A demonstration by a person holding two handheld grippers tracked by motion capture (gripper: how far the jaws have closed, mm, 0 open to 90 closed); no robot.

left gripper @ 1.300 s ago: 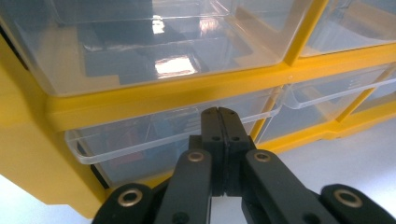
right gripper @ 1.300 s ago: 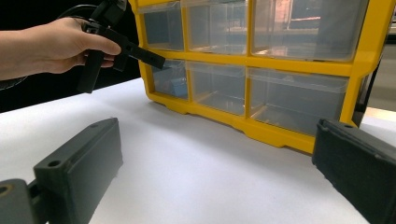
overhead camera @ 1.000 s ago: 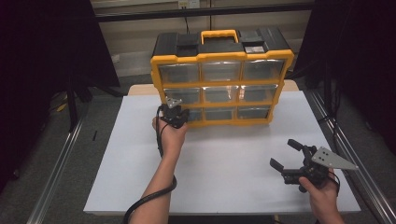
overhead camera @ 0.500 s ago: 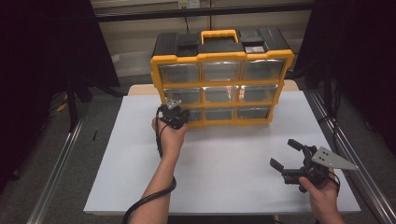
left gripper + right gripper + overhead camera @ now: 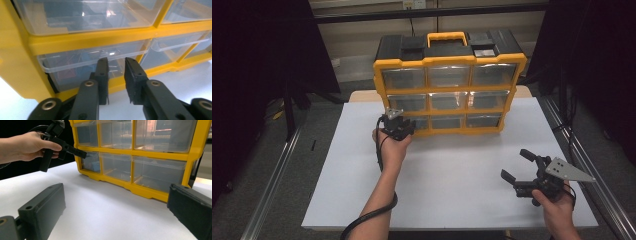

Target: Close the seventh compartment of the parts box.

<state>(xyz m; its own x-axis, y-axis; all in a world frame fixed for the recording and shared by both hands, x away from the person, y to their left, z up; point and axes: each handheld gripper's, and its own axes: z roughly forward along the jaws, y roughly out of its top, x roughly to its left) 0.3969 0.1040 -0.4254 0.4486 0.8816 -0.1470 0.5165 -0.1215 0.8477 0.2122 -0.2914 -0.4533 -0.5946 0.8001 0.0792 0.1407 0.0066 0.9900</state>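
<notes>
The room is dark around the table, and a white sheet (image 5: 452, 170) covers the tabletop. At its far side stands a yellow organiser cabinet (image 5: 450, 85) with a black top and nine clear drawers in three rows.

The left gripper (image 5: 115, 65) is right in front of the bottom-left drawer (image 5: 75, 66). This drawer sits slightly pulled out of its slot, and something blue and red lies inside it. The left gripper's jaws have just been opening; now they stand a little apart with a narrow gap, and nothing is between them. The drawer's thin front lip runs just behind and above the fingertips (image 5: 102, 62), very near, but I cannot say if it touches them.

I think the drawer is light, made of thin hard plastic, smooth and a bit slippery, and it could crack under a strong squeeze. The best place to take it seems the raised lip at the top of its front, near the middle, so it slides straight.

The right gripper (image 5: 522, 167) rests well apart, low over the sheet near the front right, with its jaws wide open and empty.
</notes>
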